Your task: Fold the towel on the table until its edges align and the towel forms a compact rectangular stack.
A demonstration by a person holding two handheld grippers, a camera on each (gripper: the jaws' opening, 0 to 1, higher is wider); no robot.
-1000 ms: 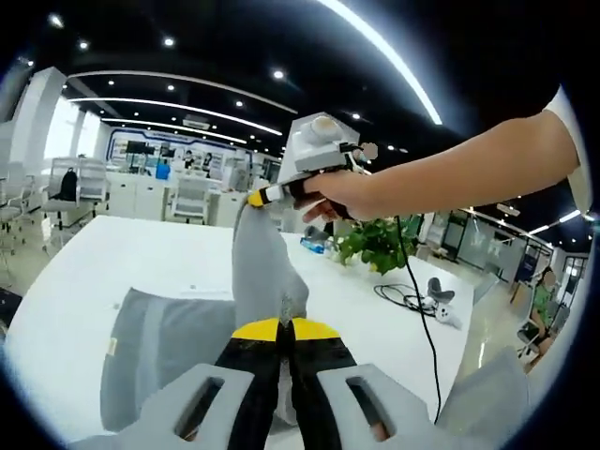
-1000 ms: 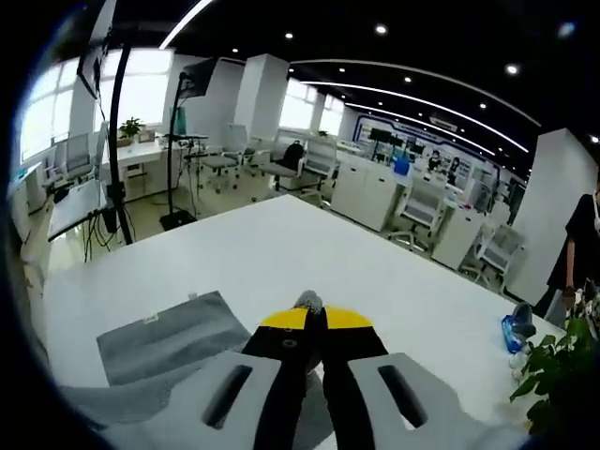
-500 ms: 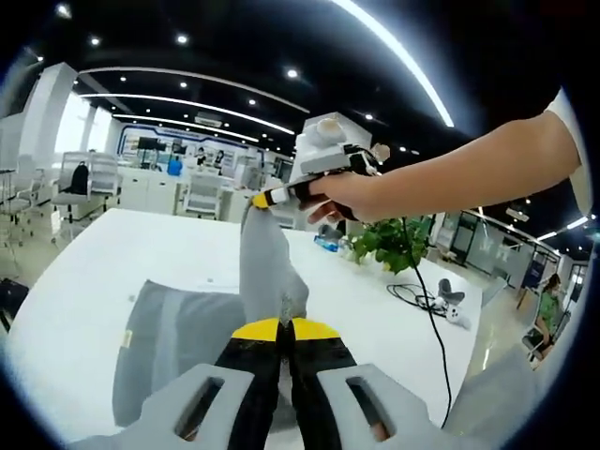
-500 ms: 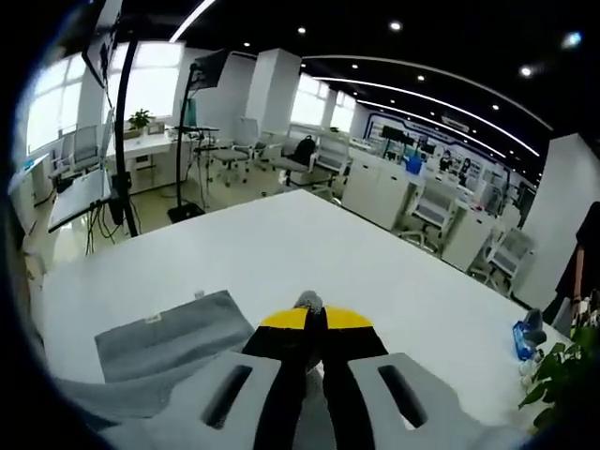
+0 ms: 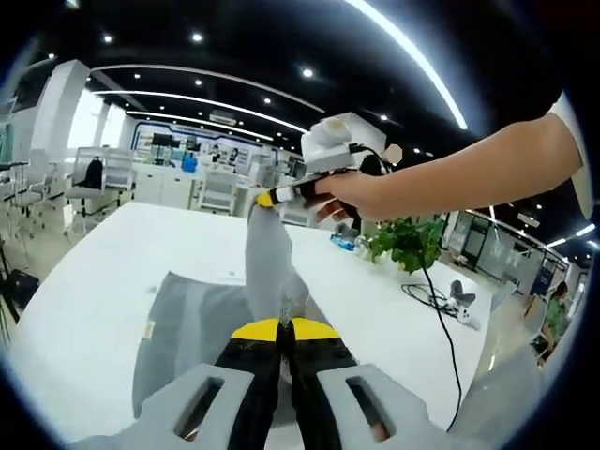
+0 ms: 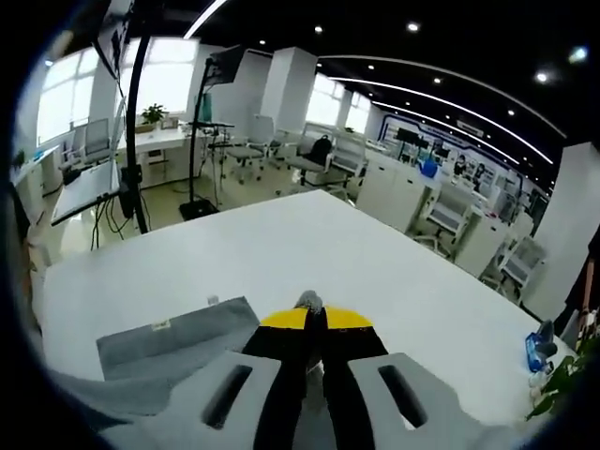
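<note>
Both grippers [image 5: 284, 330] [image 6: 312, 320] pinch the grey towel [image 5: 192, 323] aloft; carry the corners level to the table's [image 6: 281, 239] far edge.

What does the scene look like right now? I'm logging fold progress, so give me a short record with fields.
towel: grey towel, one edge lifted off the table, the rest lying flat
left gripper: left gripper, shut on the towel's raised edge
right gripper: right gripper, shut on the towel; seen from the left gripper view held up in a hand
surface: white table
fold state: mid-fold, no compact stack yet
nearby: potted plant, black cable
</note>
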